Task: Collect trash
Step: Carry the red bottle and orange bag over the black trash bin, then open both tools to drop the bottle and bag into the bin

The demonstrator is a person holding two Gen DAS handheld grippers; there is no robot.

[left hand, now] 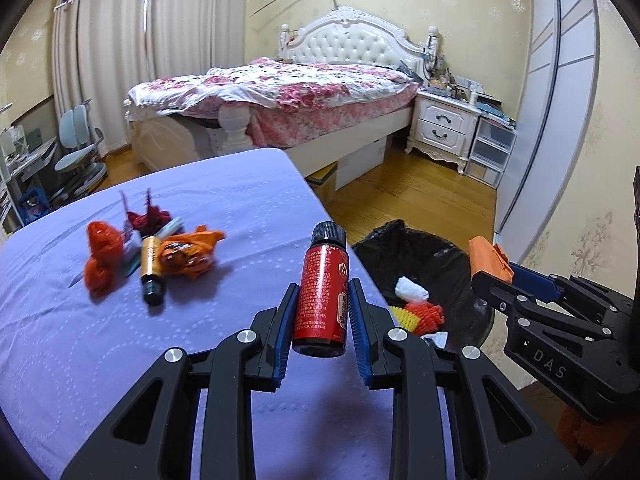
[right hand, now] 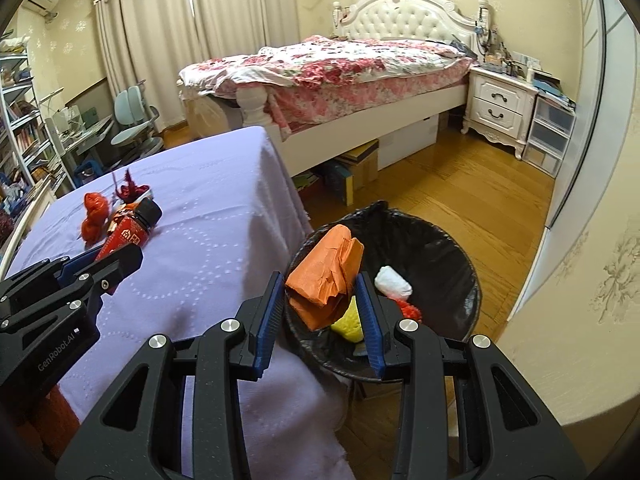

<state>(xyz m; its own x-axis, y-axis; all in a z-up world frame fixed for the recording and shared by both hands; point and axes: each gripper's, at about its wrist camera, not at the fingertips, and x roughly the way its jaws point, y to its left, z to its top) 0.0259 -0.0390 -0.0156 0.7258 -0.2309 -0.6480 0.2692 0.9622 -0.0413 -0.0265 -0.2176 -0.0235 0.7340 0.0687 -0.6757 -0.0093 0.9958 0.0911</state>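
Gripping: left gripper [left hand: 320, 312] clamped on red bottle [left hand: 323, 292], blue pads on both sides of the body, black cap pointing away, base toward camera
Left position: over near-right part of purple tablecloth [left hand: 80, 360], close to table edge
Right gripper [right hand: 320, 308]: closed on folded orange paper [right hand: 328, 276], pads pressing both sides
Right position: above black-lined trash bin [right hand: 440, 248], paper over the bin's near-left rim
Cross view: from left wrist, right gripper [left hand: 486, 270] and orange paper [left hand: 484, 254] seen at right, beside trash bin [left hand: 400, 248]; from right wrist, left gripper [right hand: 132, 256] and red bottle [right hand: 128, 232] seen at left over tablecloth [right hand: 220, 220]
Bin contents: white crumpled wad [right hand: 394, 280], yellow ribbed item [right hand: 352, 320], red ribbed item [right hand: 410, 310], all resting on the liner
Bin location: on wood floor [right hand: 460, 208], just beside table's right edge
Remaining on table: pile at far left – red-orange mesh ball [left hand: 102, 256], gold bottle with black cap [left hand: 151, 272] lying flat, orange wrapper [left hand: 192, 252], dark red crumpled piece [left hand: 148, 216], small white item [left hand: 172, 226], all touching or just beside each other
Background: bed with floral cover [left hand: 288, 88], white nightstand [left hand: 444, 124], curtains [left hand: 160, 40]
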